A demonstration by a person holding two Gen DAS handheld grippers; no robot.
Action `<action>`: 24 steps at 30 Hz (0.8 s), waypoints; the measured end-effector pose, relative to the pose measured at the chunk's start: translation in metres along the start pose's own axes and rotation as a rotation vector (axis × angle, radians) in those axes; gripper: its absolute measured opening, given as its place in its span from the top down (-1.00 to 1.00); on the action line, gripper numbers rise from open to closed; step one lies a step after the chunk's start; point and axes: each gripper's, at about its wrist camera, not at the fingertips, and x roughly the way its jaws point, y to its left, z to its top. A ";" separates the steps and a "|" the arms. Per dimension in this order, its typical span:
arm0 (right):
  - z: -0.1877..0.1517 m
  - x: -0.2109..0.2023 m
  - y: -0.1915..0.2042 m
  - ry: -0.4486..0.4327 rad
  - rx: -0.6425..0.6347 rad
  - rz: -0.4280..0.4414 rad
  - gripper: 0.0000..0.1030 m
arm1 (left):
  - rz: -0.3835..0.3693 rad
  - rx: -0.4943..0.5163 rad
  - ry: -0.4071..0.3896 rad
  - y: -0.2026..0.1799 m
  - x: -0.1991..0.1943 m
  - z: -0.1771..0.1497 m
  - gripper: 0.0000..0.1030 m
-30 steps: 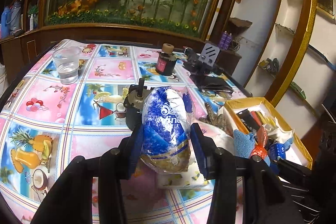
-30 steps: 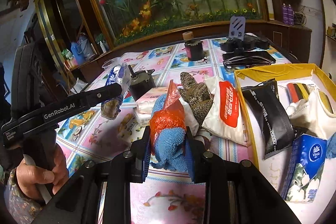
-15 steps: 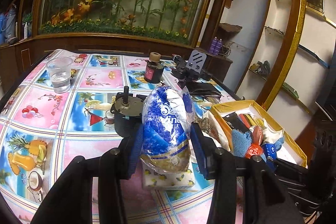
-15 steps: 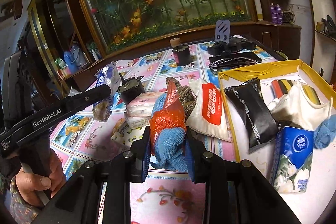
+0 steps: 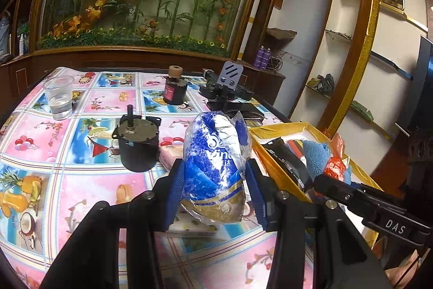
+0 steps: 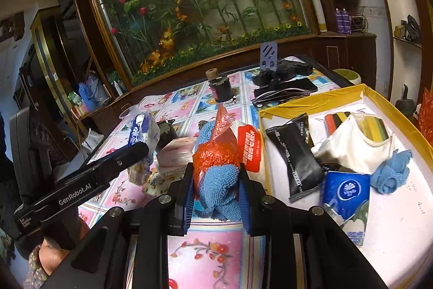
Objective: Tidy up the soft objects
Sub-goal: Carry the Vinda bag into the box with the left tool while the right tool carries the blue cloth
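My left gripper (image 5: 213, 172) is shut on a blue and white plastic tissue pack (image 5: 216, 164), held above the flowered tablecloth (image 5: 89, 188). In the right wrist view the same pack (image 6: 142, 132) shows at the left gripper's tip. My right gripper (image 6: 216, 178) is shut on a blue fuzzy cloth (image 6: 219, 186) wrapped in an orange plastic bag (image 6: 216, 151). To the right lies a yellow-rimmed box (image 6: 311, 100) holding a black sachet (image 6: 297, 156), a blue tissue pack (image 6: 345, 194), a white cloth (image 6: 351, 151) and a blue rag (image 6: 392, 172).
On the table stand a black motor (image 5: 138, 140), a clear cup (image 5: 58, 96), a dark bottle (image 5: 173, 91) and a black phone stand (image 5: 224, 88). A white and red pack (image 6: 250, 148) and pink tissue packs (image 6: 173, 156) lie beside the box. A hand (image 6: 54, 251) grips the left tool.
Both grippers have carried their loads to the right, toward the box. The box now fills more of the right wrist view. Neither grip has changed.
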 end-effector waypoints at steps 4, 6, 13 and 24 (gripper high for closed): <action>0.002 -0.007 -0.010 -0.008 0.026 -0.007 0.41 | -0.016 0.021 0.005 -0.011 0.003 -0.003 0.14; 0.004 -0.011 -0.016 -0.013 0.039 -0.009 0.41 | -0.030 0.030 0.007 -0.018 0.005 -0.004 0.14; 0.007 -0.036 -0.050 -0.046 0.082 -0.051 0.41 | -0.106 0.063 0.032 -0.057 0.018 -0.011 0.14; 0.007 -0.070 -0.127 -0.056 0.179 -0.171 0.42 | -0.256 0.144 0.093 -0.137 0.042 -0.026 0.14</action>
